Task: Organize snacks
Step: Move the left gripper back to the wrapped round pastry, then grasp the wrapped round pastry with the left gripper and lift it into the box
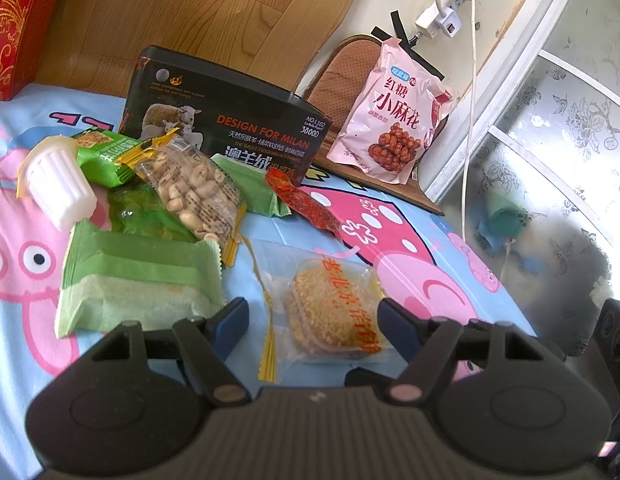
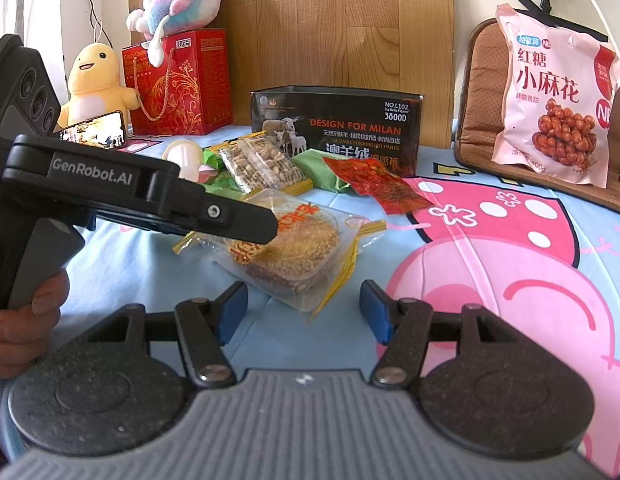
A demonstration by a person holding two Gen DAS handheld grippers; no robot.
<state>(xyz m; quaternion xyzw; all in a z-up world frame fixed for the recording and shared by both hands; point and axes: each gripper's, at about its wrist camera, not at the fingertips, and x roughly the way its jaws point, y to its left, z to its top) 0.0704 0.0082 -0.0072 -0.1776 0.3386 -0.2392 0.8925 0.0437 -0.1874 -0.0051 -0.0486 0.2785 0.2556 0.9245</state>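
A clear-wrapped sesame cake [image 1: 334,312] [image 2: 286,248] lies on the cartoon bedsheet. My left gripper [image 1: 312,320] is open, its blue pads on either side of the cake's near end; in the right wrist view its finger [image 2: 238,220] hangs over the cake. My right gripper [image 2: 304,308] is open and empty just short of the cake. Behind lie a peanut pack [image 1: 194,196] [image 2: 262,168], green wafer packs [image 1: 138,280], a white jelly cup [image 1: 58,188], a red spicy strip [image 1: 306,204] [image 2: 378,188] and an open black box [image 1: 230,128] [image 2: 338,124].
A pink bag of twisted dough snacks [image 1: 394,124] [image 2: 558,100] leans on a brown cushion [image 2: 482,92]. A red gift bag [image 2: 178,84], plush toys [image 2: 98,84] and a phone [image 2: 94,132] stand at the back left. Power cables [image 1: 470,120] hang on the wall at the right.
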